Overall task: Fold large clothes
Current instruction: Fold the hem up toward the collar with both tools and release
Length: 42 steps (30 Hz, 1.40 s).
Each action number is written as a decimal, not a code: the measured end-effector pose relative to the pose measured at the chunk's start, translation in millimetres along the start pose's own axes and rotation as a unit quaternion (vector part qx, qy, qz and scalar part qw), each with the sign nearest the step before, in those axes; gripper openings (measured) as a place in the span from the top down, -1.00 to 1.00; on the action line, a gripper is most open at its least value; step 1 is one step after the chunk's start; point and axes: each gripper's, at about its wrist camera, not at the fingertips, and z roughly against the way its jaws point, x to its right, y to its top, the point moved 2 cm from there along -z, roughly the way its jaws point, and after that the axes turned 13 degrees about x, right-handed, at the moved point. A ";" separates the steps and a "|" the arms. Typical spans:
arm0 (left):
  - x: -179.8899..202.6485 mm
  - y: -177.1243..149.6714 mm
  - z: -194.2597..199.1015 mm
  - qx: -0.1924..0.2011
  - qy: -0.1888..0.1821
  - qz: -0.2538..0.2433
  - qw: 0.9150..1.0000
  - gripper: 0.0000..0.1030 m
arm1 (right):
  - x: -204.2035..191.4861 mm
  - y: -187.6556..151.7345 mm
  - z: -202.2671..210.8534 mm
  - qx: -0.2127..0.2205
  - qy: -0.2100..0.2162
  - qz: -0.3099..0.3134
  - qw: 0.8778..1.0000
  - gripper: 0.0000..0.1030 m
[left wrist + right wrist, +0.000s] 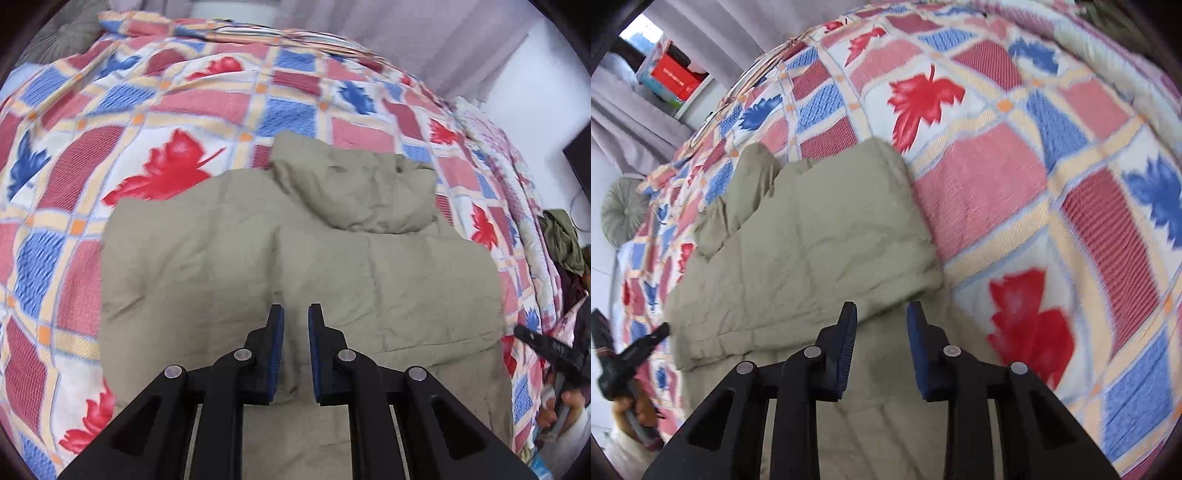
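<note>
The left claw (296, 314) is seen from its own camera with its two blue-padded fingers (277, 350) drawn close, only a narrow gap left between them and nothing gripped in that gap. The right claw (881, 312) is held with a somewhat wider gap between its pads, and no cloth is pinched there either; the fabric lies below and behind the fingertips. Under both claws one khaki padded jacket (295, 266) is spread on the bed, already folded into a rough rectangle, with its hood (354, 188) lying bunched at the far end. In the right wrist view a folded flap of the jacket (827, 229) is seen doubled over the body of the garment, its edge ending just beyond the claw tips. The jacket rests on a bedspread (177, 110) patterned in pink, red and blue squares with red and blue maple leaves. A round grey cushion (622, 210) is seen at the bed's far edge. Beyond it a shelf holds a red box (674, 77) with white lettering too blurred to be read. A pile of dark clothes (565, 243) lies beside the bed. No other writing or brand mark can be made out.
</note>
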 end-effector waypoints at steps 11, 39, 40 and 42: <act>13.9 -26.5 -74.4 -0.070 0.015 0.005 0.997 0.73 | 0.7 15.8 -79.2 -0.044 -0.004 -0.027 0.999 0.58; 23.6 -59.3 23.0 -0.065 0.069 -0.057 0.994 0.73 | -25.0 -27.1 -13.1 -0.058 -0.019 -0.009 0.998 0.28; 24.3 -61.7 25.6 -0.065 0.070 -0.058 0.994 0.73 | -26.2 -32.0 -11.1 -0.061 -0.018 -0.011 0.998 0.28; 24.1 -67.6 31.6 -0.072 0.068 -0.061 0.993 0.72 | -27.0 -42.3 -5.8 -0.066 -0.015 -0.018 0.998 0.27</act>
